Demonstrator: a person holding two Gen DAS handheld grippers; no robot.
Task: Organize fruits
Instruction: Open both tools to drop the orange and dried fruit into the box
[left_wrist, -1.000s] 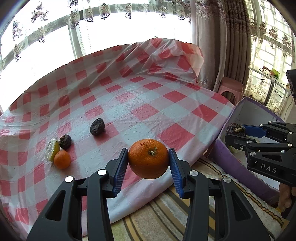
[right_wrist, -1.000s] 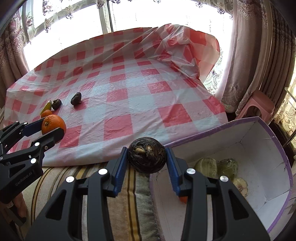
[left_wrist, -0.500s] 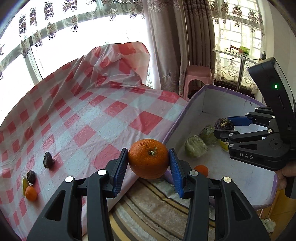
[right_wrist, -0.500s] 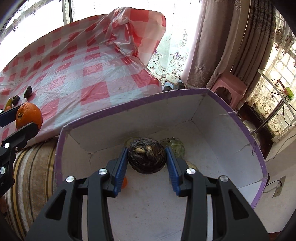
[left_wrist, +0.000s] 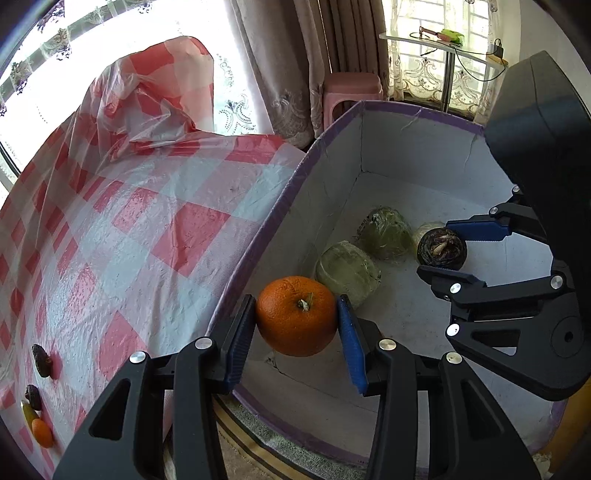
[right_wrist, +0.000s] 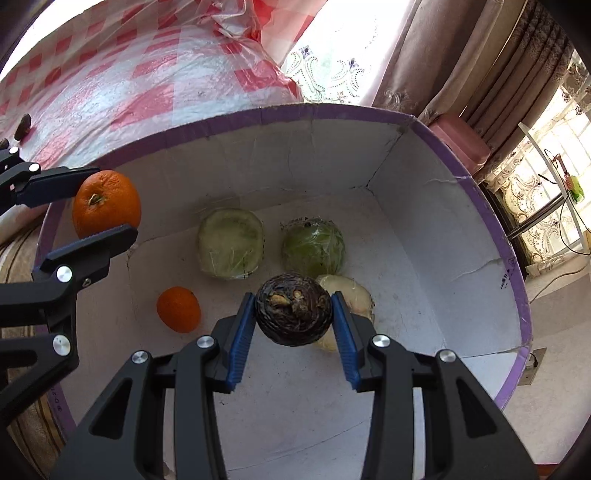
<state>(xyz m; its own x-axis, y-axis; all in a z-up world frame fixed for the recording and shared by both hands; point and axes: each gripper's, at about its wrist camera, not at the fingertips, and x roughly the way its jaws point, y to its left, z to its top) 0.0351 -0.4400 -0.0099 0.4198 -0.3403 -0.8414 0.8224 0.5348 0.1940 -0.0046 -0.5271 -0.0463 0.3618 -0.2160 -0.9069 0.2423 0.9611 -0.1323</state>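
My left gripper (left_wrist: 297, 317) is shut on a large orange (left_wrist: 296, 315) and holds it over the near left rim of the white box with purple edge (left_wrist: 258, 236). It also shows in the right wrist view (right_wrist: 105, 205). My right gripper (right_wrist: 294, 314) is shut on a dark round fruit (right_wrist: 293, 308) above the box floor; the fruit also shows in the left wrist view (left_wrist: 441, 248). Inside the box lie two green wrapped fruits (right_wrist: 231, 243) (right_wrist: 313, 245), a pale one (right_wrist: 351, 295) and a small orange (right_wrist: 179, 309).
A red-checked plastic cloth (left_wrist: 129, 221) covers the table left of the box. Two dark fruits (left_wrist: 40, 360), a yellow piece and a small orange (left_wrist: 42, 432) lie at its left. A pink stool (left_wrist: 351, 88) and curtains stand behind the box. A striped rug lies below.
Both grippers have moved right and forward over the box with their fruits held. The right gripper has dropped lower inside the box.
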